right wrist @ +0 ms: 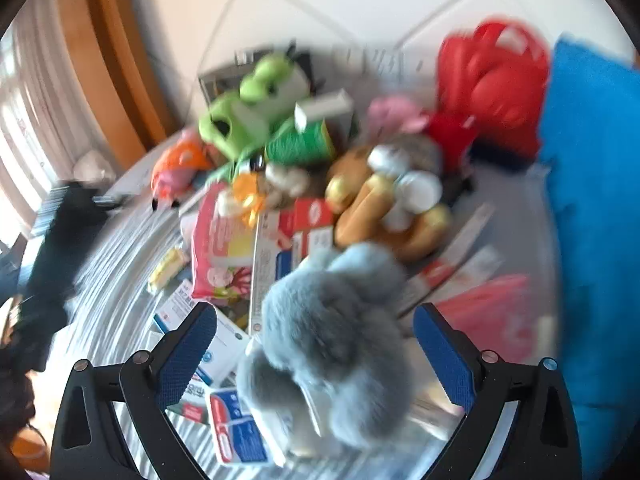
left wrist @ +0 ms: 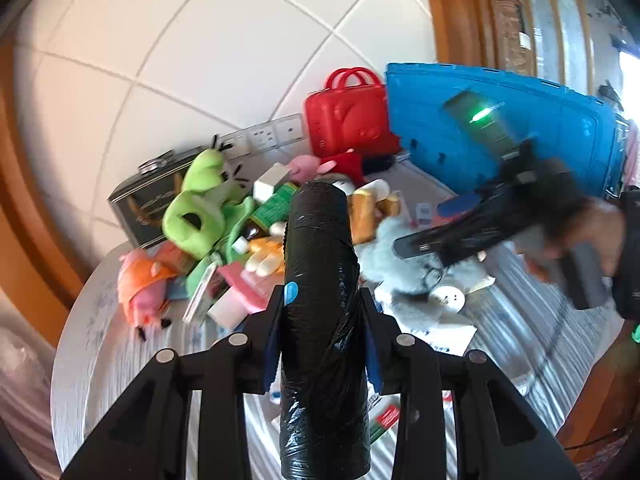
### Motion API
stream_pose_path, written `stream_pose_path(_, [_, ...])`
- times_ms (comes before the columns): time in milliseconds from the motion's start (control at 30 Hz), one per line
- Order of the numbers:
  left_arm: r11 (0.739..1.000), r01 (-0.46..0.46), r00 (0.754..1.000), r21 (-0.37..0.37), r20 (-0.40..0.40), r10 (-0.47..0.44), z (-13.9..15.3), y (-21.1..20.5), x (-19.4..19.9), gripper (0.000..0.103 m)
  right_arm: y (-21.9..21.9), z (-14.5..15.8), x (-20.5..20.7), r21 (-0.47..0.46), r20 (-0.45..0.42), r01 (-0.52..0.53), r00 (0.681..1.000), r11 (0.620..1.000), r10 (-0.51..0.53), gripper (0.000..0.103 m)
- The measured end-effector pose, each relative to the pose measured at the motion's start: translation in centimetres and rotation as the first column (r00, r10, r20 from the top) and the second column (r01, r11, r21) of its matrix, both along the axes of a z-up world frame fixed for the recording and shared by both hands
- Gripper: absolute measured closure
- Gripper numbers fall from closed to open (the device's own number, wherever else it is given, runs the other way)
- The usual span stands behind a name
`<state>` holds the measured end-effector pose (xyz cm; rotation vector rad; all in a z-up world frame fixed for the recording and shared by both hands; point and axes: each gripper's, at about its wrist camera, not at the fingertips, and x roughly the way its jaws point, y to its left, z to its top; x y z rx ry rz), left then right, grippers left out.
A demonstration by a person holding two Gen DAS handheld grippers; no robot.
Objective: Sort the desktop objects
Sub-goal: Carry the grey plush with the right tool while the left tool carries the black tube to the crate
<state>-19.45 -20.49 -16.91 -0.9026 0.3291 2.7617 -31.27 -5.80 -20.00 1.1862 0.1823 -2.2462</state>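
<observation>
Now, my left gripper point(left wrist: 324, 300) clamps black bag roll point(left wrist: 322, 320) mid-length; light, slick film, squashy, grip centre firmly. My right gripper point(right wrist: 316, 332) spread wide over grey plush point(right wrist: 332, 344); soft, light, pinch body. Blue crate point(left wrist: 480, 128) at two o'clock.

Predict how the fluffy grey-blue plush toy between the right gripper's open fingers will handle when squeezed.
The fluffy grey-blue plush toy will probably compress and flop, judging by its soft fur. It looks light for its bulk. The right gripper, open wide around it, may need to close far before gripping firmly.
</observation>
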Motion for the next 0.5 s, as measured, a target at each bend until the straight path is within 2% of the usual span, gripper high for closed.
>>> stream_pose_path(67, [1.000,-0.027,1.000,0.000,0.012,0.027,-0.2,-0.7,0.4,0.070,-1.2,-2.3,-1.9,0.055,0.058,0.060,0.996,0.997,-0.063,0.004])
stream_pose_path(100, [0.999,-0.042,0.999,0.001,0.017,0.042,-0.4,-1.1,0.6,0.070,-1.7,-3.1,-2.5,0.069,0.074,0.075,0.994,0.995,-0.080,0.012])
stream_pose_path(133, [0.999,-0.054,0.998,0.000,0.022,0.054,-0.5,-1.4,0.7,0.070,-2.6,-4.4,-3.4,0.114,0.094,0.090,0.990,0.989,-0.101,0.036])
stream_pose_path(167, [0.998,-0.067,0.997,-0.003,0.029,0.067,-0.6,-1.8,0.8,0.070,-3.2,-5.6,-4.0,0.169,0.126,0.087,0.986,0.982,-0.109,0.047])
stream_pose_path(233, [0.996,-0.084,0.996,-0.007,0.037,0.084,-0.7,-2.3,1.1,0.070,-4.2,-6.9,-4.2,0.231,0.122,0.054,0.989,0.971,-0.084,0.057])
stream_pose_path(300, [0.996,-0.091,0.995,-0.009,0.026,0.091,-0.4,-2.8,1.3,0.070,-4.2,-6.2,-3.7,0.235,0.105,0.035,0.993,0.971,-0.061,0.062])
stream_pose_path(400, [0.996,-0.083,0.997,-0.006,0.000,0.083,0.3,-3.0,1.2,0.070,-2.6,-2.5,-2.2,0.111,0.063,0.057,0.996,0.992,-0.064,0.064])
stream_pose_path(500, [0.999,-0.054,0.998,0.004,-0.040,0.054,1.7,-2.3,1.0,0.070,-1.4,2.2,0.4,0.023,-0.037,0.075,0.997,0.997,-0.074,0.064])
